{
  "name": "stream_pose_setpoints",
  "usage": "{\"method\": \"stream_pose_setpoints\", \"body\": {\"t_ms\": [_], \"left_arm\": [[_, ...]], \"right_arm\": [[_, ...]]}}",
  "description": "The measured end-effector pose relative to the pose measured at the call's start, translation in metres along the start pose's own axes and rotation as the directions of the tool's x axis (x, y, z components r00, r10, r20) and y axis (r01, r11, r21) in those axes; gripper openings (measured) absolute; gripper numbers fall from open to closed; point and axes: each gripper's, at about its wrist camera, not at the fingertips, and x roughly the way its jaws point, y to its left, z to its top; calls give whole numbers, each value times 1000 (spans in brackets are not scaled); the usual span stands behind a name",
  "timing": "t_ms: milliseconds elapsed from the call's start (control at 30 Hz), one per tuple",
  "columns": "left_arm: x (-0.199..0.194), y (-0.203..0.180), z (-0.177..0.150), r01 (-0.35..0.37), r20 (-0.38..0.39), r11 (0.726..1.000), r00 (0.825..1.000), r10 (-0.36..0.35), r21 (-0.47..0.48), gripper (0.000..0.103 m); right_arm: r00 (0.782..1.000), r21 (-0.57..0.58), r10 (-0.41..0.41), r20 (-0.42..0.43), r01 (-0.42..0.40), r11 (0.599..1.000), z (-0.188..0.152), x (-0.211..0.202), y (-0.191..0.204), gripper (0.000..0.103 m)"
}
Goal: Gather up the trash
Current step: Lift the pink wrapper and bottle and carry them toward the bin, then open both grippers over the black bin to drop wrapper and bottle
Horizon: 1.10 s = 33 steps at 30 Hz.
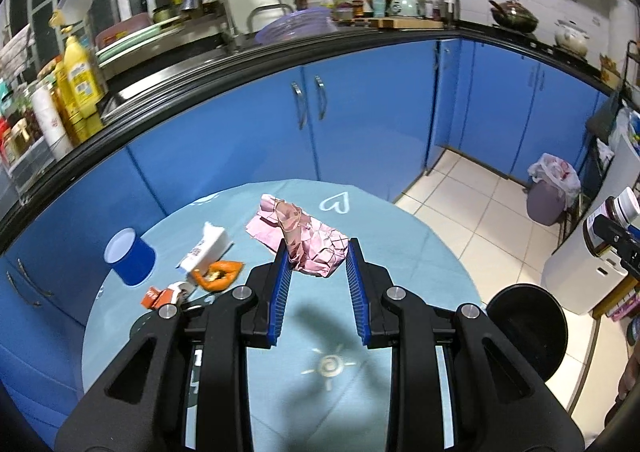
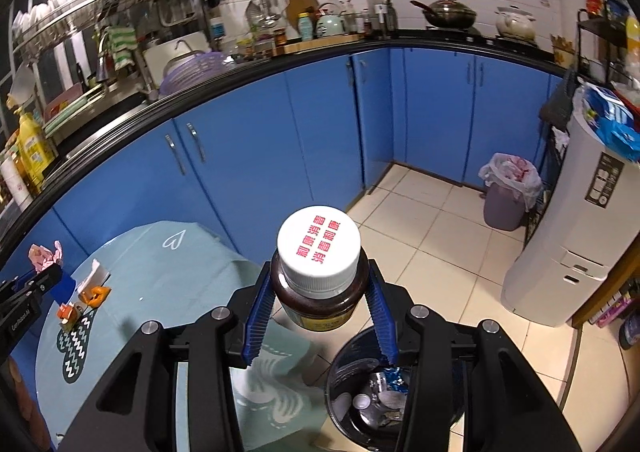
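Observation:
My left gripper [image 1: 318, 252] is shut on a crumpled pink paper wad [image 1: 310, 242] and holds it above the round light-blue table [image 1: 420, 252]. Left of it on the table lie a white carton [image 1: 206, 246], an orange wrapper [image 1: 220, 274] and a small orange-white box [image 1: 160, 296]. My right gripper [image 2: 320, 280] is shut on a brown bottle with a white cap [image 2: 320, 276], held above the floor beside the table, over the near rim of a black trash bin [image 2: 372, 392] with several scraps inside. The bottle also shows in the left wrist view [image 1: 612, 224].
A blue cup [image 1: 130, 256] stands at the table's left. Blue cabinets [image 1: 360, 112] run behind the table. A lined grey bin [image 2: 506, 192] stands in the far corner. A white appliance [image 2: 576, 232] stands at right. The black bin also shows in the left wrist view [image 1: 528, 328].

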Motion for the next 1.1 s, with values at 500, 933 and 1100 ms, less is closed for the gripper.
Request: {"method": "stream_pose_setpoints", "body": {"t_ms": [500, 933, 1100], "left_arm": [[-7, -64, 8, 49, 12, 995, 999, -51, 90, 29], [-17, -117, 9, 98, 24, 980, 994, -104, 171, 29], [-21, -131, 9, 108, 25, 975, 993, -115, 192, 29]], "right_arm": [[999, 106, -34, -1, 34, 994, -6, -8, -61, 43], [1000, 160, -4, 14, 2, 987, -14, -16, -94, 48], [997, 161, -38, 73, 26, 987, -14, -27, -102, 86]]}}
